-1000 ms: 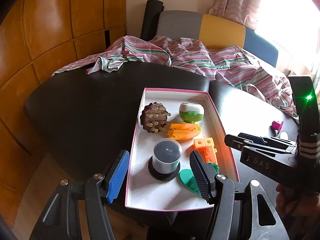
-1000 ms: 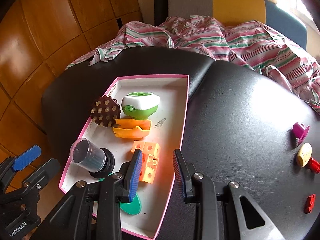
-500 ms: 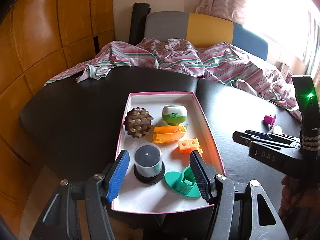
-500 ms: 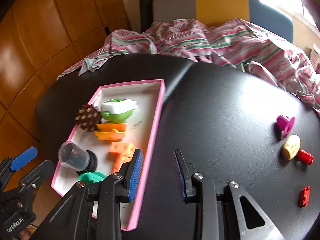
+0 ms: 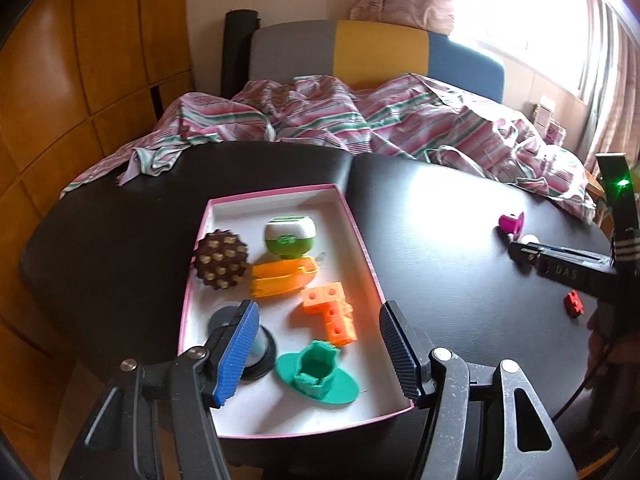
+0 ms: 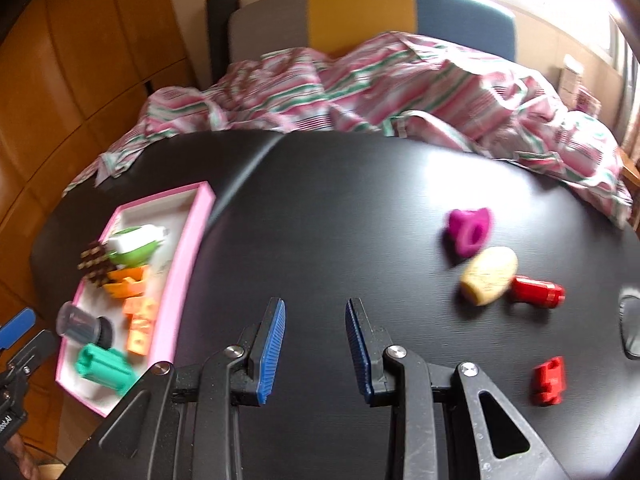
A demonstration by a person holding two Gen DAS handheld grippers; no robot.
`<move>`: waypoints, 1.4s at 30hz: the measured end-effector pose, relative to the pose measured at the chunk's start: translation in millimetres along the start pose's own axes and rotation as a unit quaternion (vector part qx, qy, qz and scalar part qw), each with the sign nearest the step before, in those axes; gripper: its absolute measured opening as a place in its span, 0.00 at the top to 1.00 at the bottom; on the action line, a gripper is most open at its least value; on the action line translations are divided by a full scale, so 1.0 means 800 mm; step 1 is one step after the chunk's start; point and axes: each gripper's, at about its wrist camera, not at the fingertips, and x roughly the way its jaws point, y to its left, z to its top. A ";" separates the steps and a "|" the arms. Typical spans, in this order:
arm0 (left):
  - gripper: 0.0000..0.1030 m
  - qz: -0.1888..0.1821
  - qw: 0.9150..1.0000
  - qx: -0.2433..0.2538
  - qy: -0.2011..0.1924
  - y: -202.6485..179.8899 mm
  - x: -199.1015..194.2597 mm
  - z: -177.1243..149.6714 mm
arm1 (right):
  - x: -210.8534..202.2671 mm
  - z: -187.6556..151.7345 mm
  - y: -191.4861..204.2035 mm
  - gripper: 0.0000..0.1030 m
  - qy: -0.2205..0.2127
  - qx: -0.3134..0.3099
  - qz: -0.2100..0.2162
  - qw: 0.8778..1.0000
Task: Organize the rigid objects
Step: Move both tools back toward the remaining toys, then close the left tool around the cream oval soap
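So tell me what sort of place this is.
Most likely a room in a home, perhaps a living or dining room. A black table stands by wood-panelled walls, a striped cloth lies rumpled on its far side, and a curtained window lets in daylight.

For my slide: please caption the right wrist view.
Open right tool over black table, facing four loose toys; pink tray at left.

Around your workspace
You have a black tabletop (image 5: 440,216), a rumpled pink-and-green striped cloth (image 5: 360,124) along its far edge, a grey, yellow and blue chair back (image 5: 376,52) behind, wood panelling (image 5: 80,80) left, and a curtained bright window (image 5: 520,8).
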 end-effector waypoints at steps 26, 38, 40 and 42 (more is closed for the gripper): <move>0.38 -0.130 0.979 0.127 0.092 -0.200 0.093 0.006 | -0.038 -0.044 -0.349 0.66 -0.021 0.340 -0.102 0.935; 0.25 -0.183 0.957 0.201 0.099 -0.319 0.175 0.049 | -0.029 -0.043 -0.340 0.60 -0.003 0.334 -0.080 0.939; 0.25 -0.179 0.956 0.208 0.103 -0.336 0.190 0.057 | -0.027 -0.045 -0.341 0.60 0.003 0.339 -0.076 0.938; 0.25 -0.186 0.953 0.211 0.110 -0.355 0.208 0.067 | -0.025 -0.045 -0.342 0.60 0.007 0.339 -0.073 0.938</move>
